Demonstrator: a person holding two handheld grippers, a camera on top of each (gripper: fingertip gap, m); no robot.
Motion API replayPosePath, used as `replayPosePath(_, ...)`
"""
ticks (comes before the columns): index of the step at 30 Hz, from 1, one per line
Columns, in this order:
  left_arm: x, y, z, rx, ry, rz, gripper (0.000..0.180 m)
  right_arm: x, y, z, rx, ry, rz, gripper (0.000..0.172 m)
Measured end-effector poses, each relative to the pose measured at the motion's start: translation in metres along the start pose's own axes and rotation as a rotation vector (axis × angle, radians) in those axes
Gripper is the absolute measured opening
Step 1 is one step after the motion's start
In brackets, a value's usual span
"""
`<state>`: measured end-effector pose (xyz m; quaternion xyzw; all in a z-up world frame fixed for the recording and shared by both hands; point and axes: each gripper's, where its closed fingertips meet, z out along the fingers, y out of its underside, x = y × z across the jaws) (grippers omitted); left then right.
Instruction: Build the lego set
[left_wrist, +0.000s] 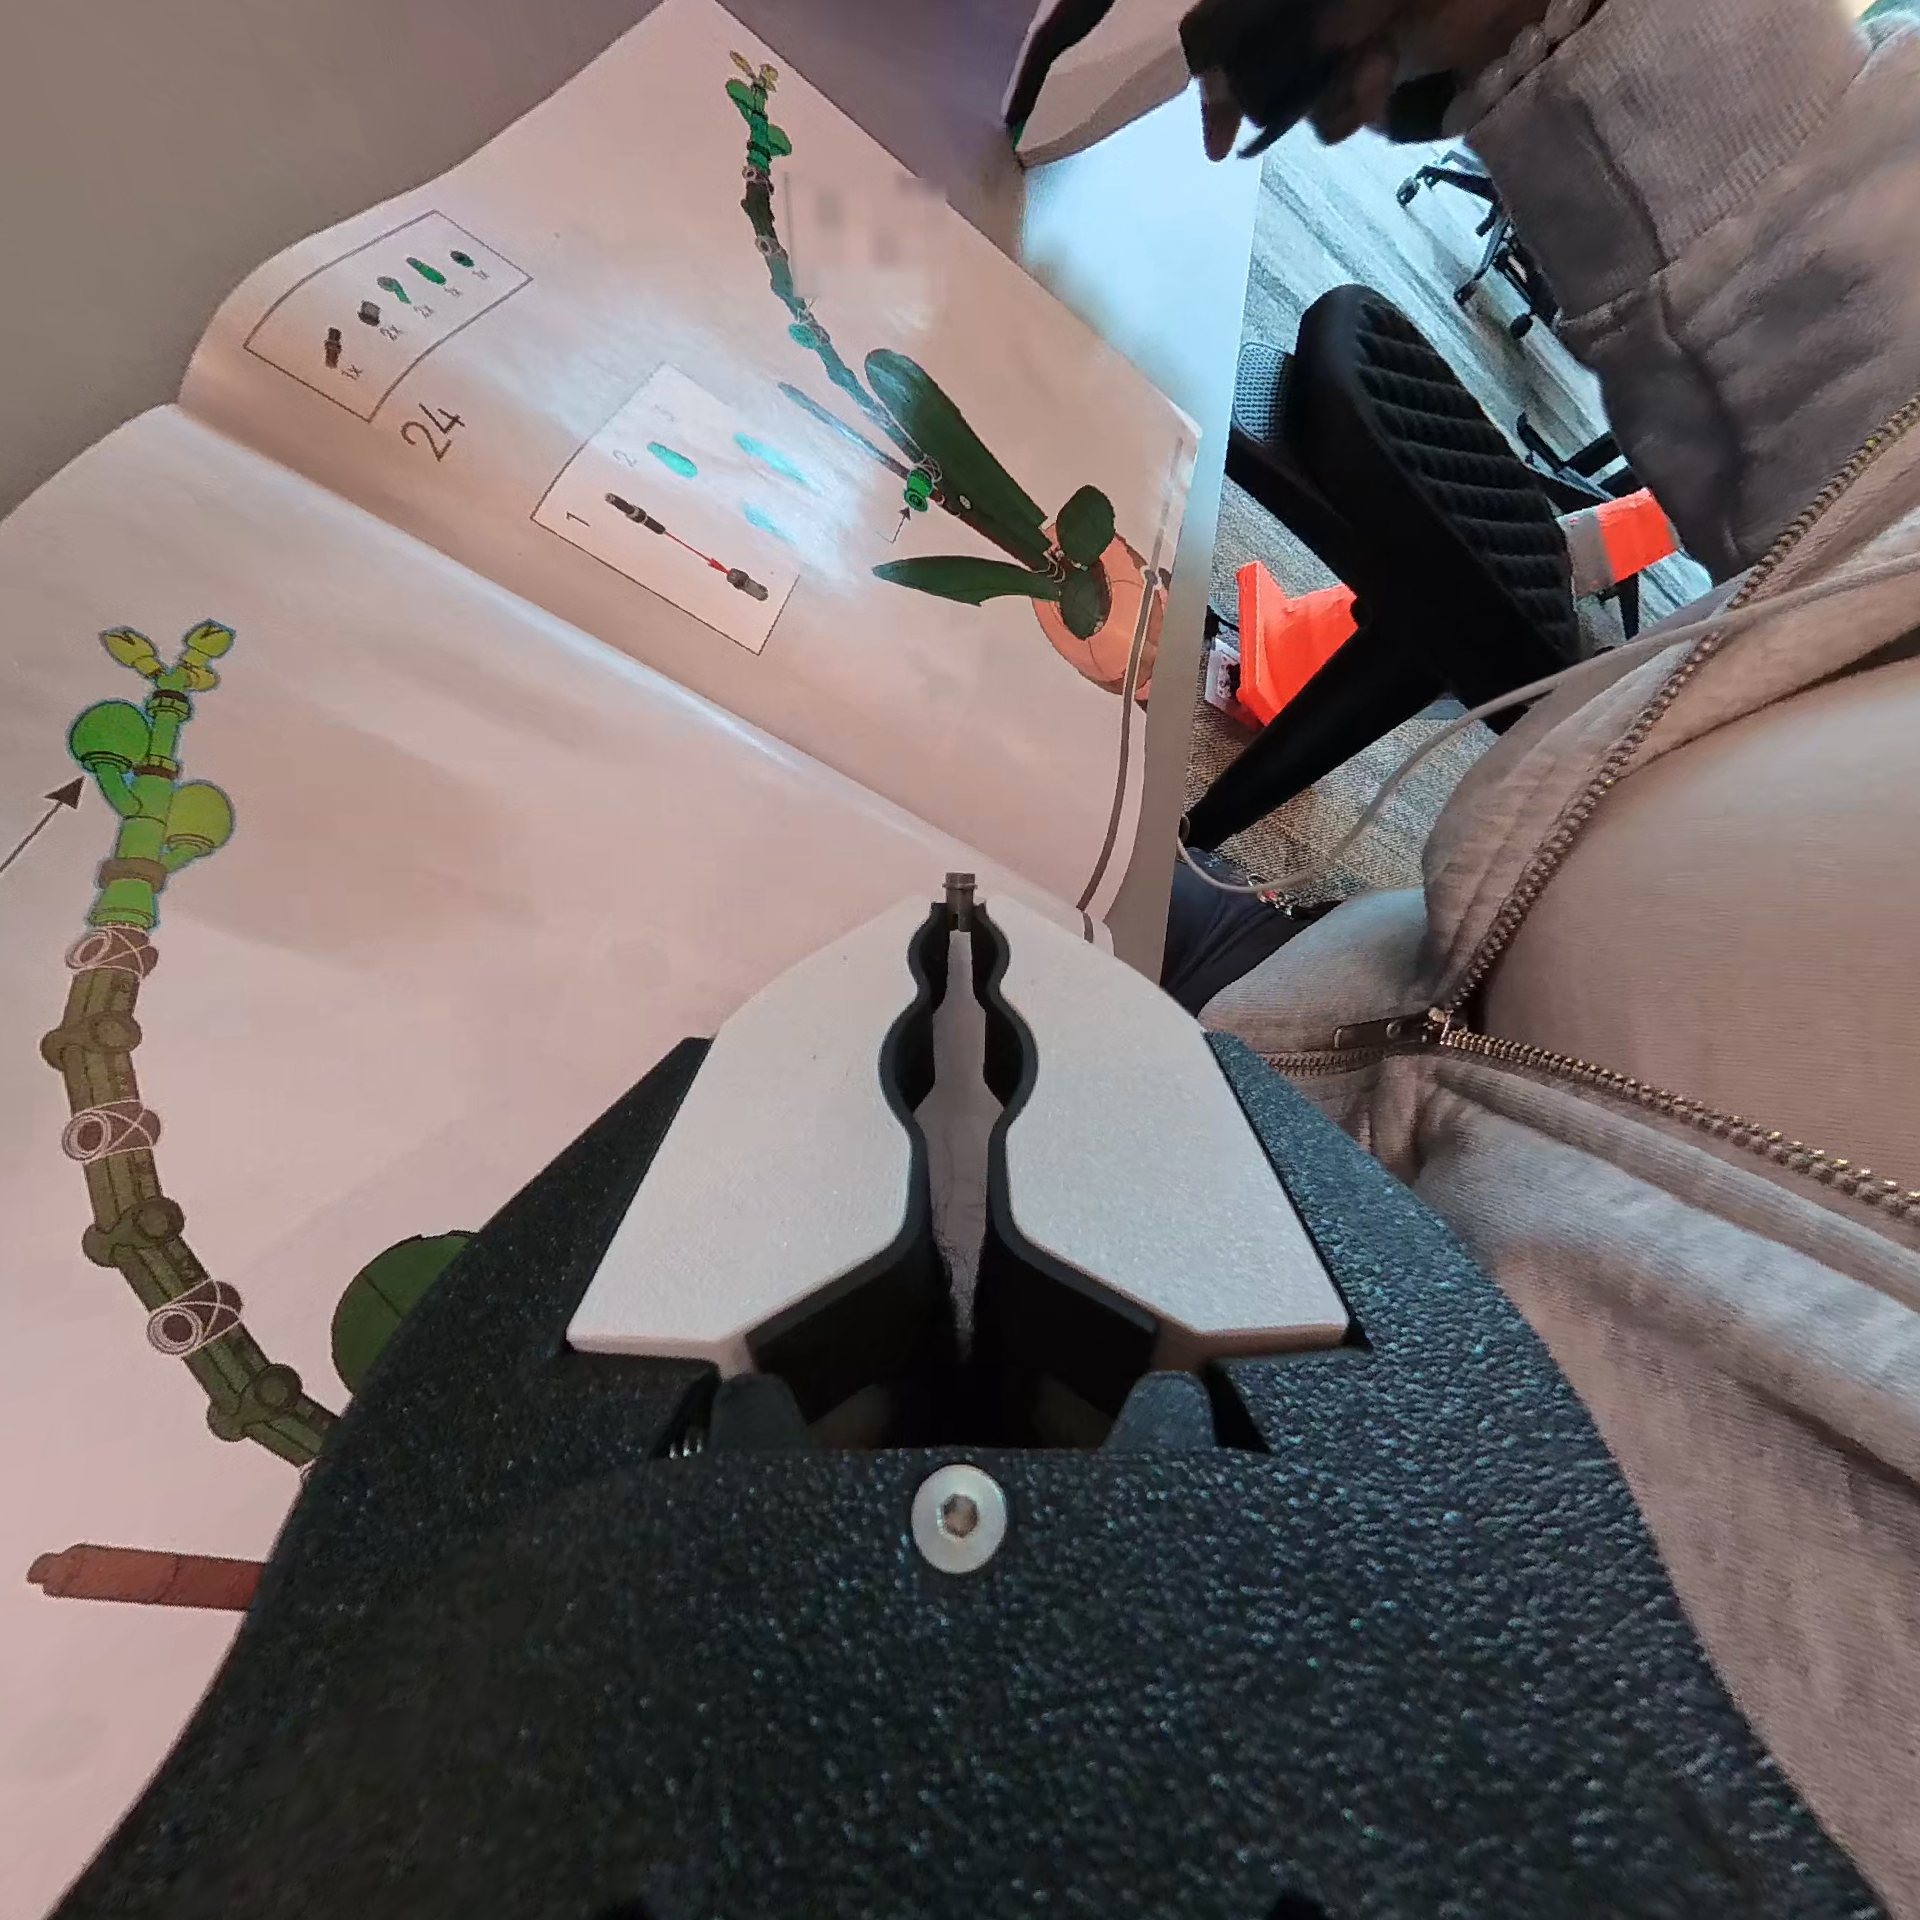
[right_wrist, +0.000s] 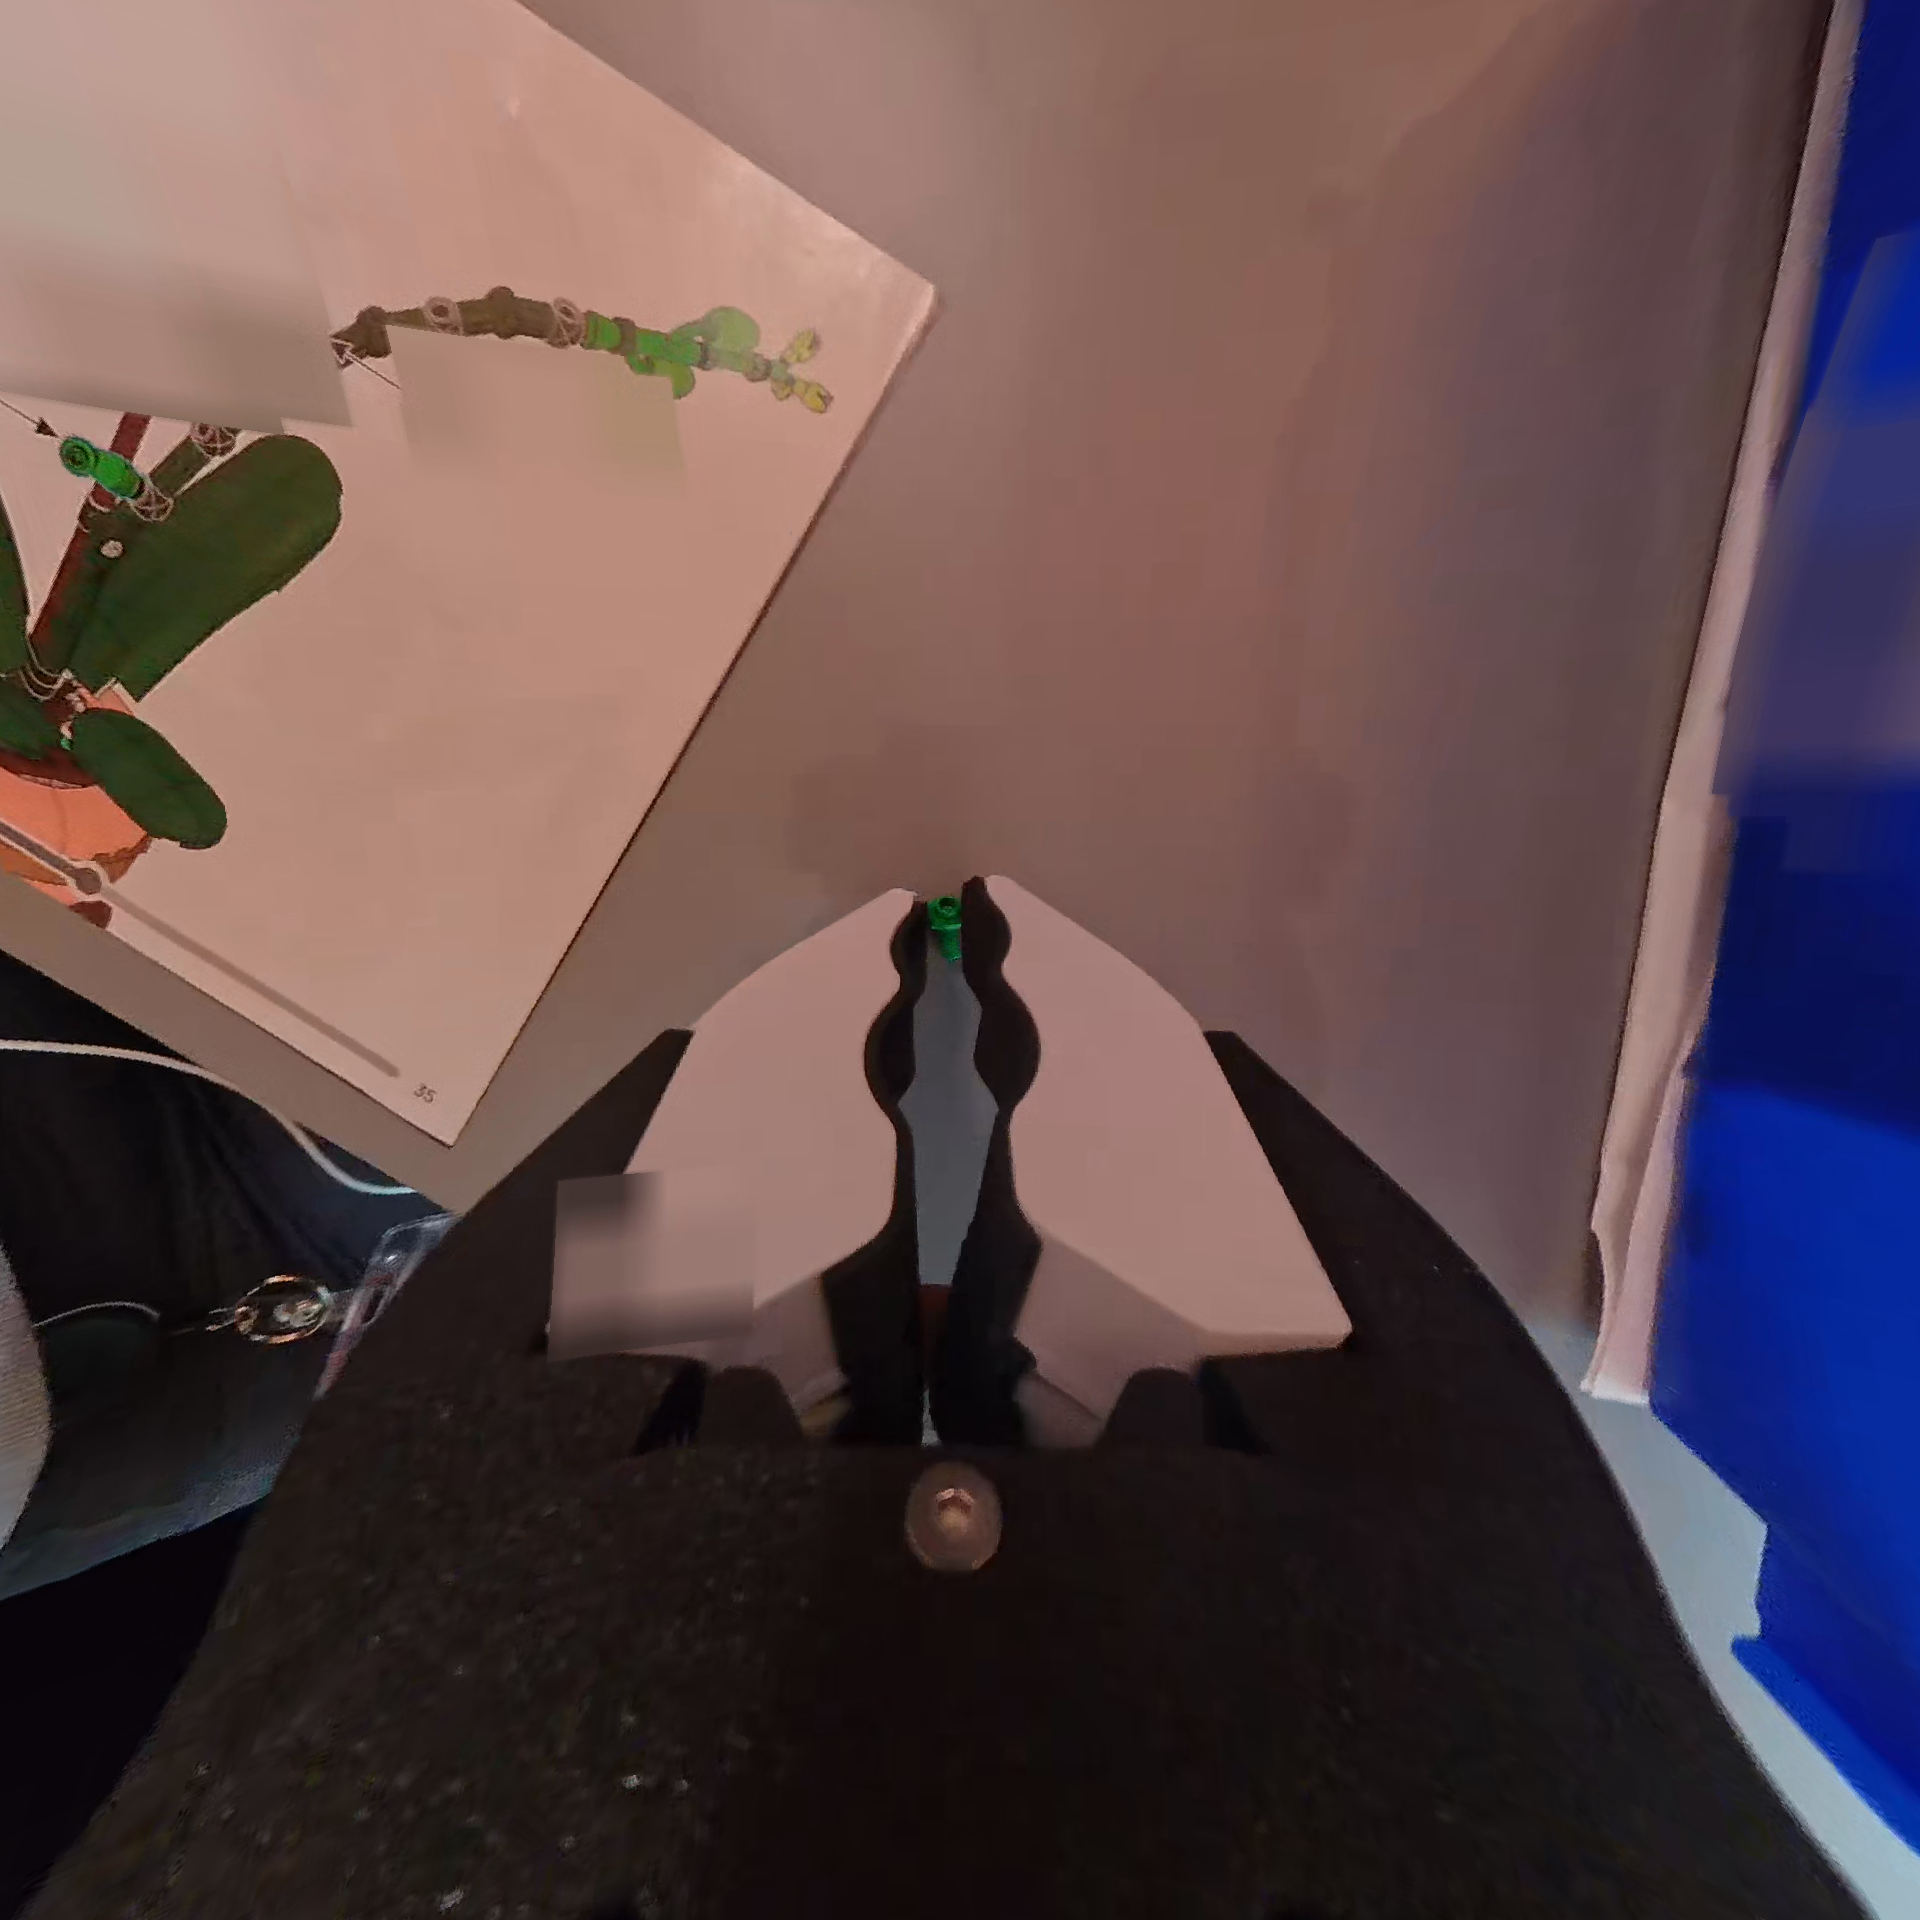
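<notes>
Here the left gripper pinches a small dark grey peg at its very tips, stub poking out at 12 o'clock, likely for a clear end. The right gripper likewise clamps a tiny green peg. An open instruction booklet lies on the desk at 10 o'clock; its print stays unquoted. A blue bin sits at 3 o'clock.

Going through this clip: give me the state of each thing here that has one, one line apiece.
left gripper: shut on a small dark grey pin, its end poking past the tips.
right gripper: shut on a small green pin.
instruction booklet: lying open on the table.
jacket zipper: partly undone.
</notes>
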<state>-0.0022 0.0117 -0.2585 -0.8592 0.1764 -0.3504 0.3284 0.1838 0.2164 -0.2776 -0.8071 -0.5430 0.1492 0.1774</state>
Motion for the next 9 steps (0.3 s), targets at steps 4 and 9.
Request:
replayPosePath(4, -0.001, -0.009, -0.005, 0.071, 0.024, -0.019, 0.003, -0.058, -0.06, 0.002, 0.287, -0.207, -0.012, 0.006)
replayPosePath(9, -0.004, -0.036, -0.017, 0.273, -0.002, 0.036, 0.003, -0.184, -0.152, -0.001, 0.598, -0.696, 0.241, 0.006)
